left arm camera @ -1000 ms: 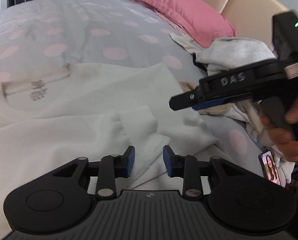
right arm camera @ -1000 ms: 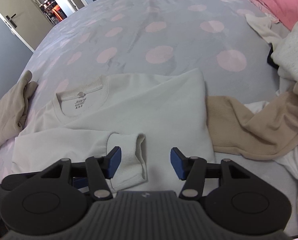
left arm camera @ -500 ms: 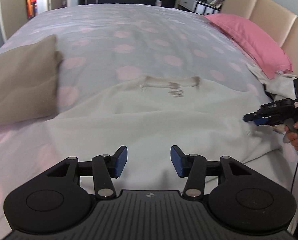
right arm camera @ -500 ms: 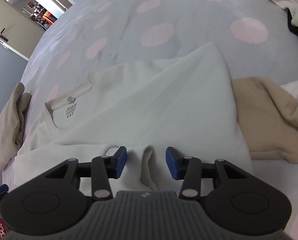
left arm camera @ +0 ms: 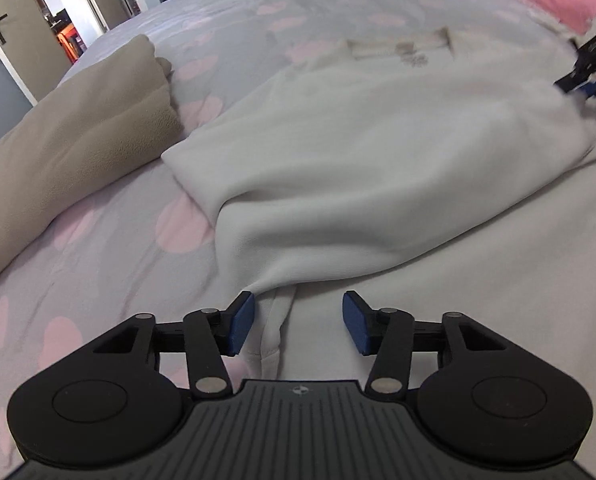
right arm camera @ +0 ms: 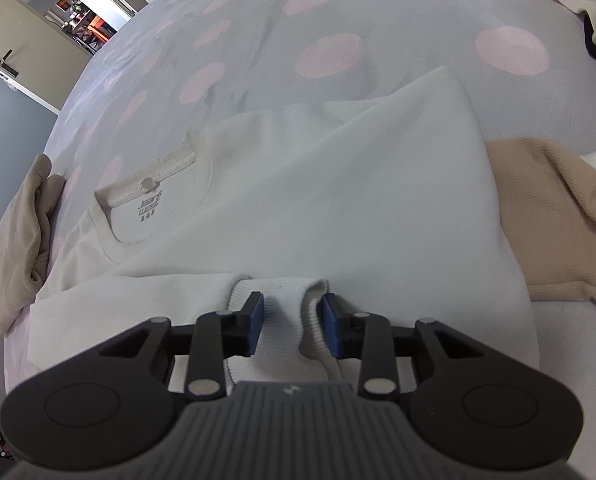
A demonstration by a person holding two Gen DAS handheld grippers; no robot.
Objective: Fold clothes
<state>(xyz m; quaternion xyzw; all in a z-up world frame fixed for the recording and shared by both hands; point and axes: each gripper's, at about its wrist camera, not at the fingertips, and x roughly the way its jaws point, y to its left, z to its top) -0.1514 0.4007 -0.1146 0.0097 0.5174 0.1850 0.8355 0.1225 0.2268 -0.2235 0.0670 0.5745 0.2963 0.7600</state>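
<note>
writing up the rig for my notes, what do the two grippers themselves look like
The left gripper and right gripper look identical: matte black bodies with a ribbed grey centre plate bearing a small round emblem, two round black discs at the sides, black linkage arms with silver pivot pins, and blue pads on the fingertips. No cables or sleeves show.

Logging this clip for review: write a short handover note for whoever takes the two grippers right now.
Left gripper: open, low over the sweatshirt hem corner, gripping nothing.
Right gripper: jaws part closed around the ribbed cuff, not clearly clamped.
Sweatshirt lies flat on the bed, one sleeve folded across it. Tan garment touches its right edge; beige one lies left.
Left: finish sleeves, fold body.
</note>
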